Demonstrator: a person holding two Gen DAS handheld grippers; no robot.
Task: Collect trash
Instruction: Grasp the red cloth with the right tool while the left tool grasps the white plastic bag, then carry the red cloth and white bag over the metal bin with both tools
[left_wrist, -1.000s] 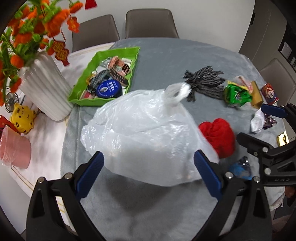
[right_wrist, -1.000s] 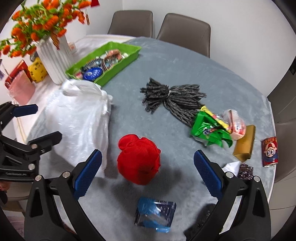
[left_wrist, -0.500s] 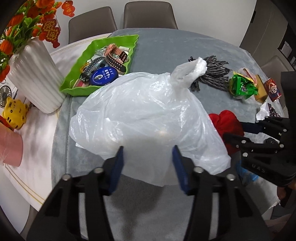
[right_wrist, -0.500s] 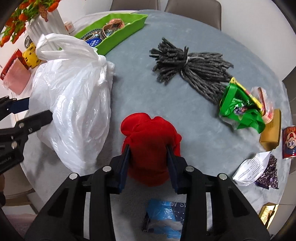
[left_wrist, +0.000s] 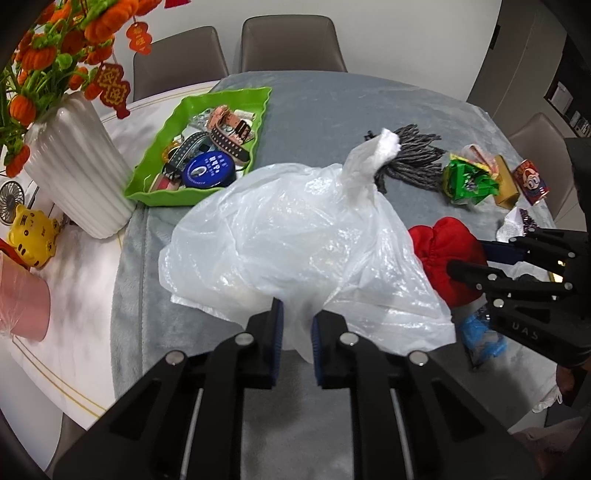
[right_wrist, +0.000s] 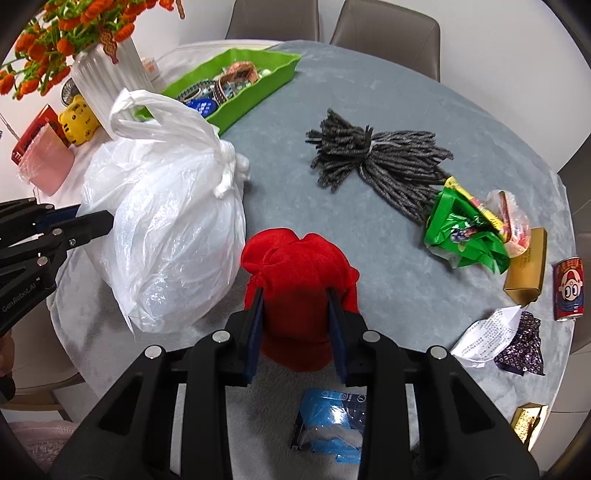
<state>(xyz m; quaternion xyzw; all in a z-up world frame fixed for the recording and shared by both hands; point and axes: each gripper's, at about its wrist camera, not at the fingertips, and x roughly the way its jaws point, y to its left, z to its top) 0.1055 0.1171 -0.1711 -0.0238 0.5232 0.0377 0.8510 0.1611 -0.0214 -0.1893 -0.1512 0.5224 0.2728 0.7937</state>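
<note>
A white plastic bag (left_wrist: 295, 236) lies on the grey table cloth, its handles knotted; it also shows in the right wrist view (right_wrist: 170, 221). My left gripper (left_wrist: 297, 325) is shut on the near edge of the bag. A red cloth bundle (right_wrist: 295, 280) sits right of the bag, also seen in the left wrist view (left_wrist: 447, 251). My right gripper (right_wrist: 295, 317) is shut on the red bundle. Loose trash lies on the right: green wrapper (right_wrist: 465, 232), blue packet (right_wrist: 332, 421), crumpled receipt (right_wrist: 487, 332), purple wrapper (right_wrist: 521, 347).
A green tray (left_wrist: 192, 192) with belts and a blue tin stands at the back left, beside a white vase (left_wrist: 77, 166). A grey yarn bundle (right_wrist: 376, 162), gold box (right_wrist: 528, 266) and red can (right_wrist: 569, 291) lie on the right. Chairs ring the table.
Both grippers closed from wide open: the left onto the bag's near edge, the right onto the red bundle. Both moved forward toward their objects.
</note>
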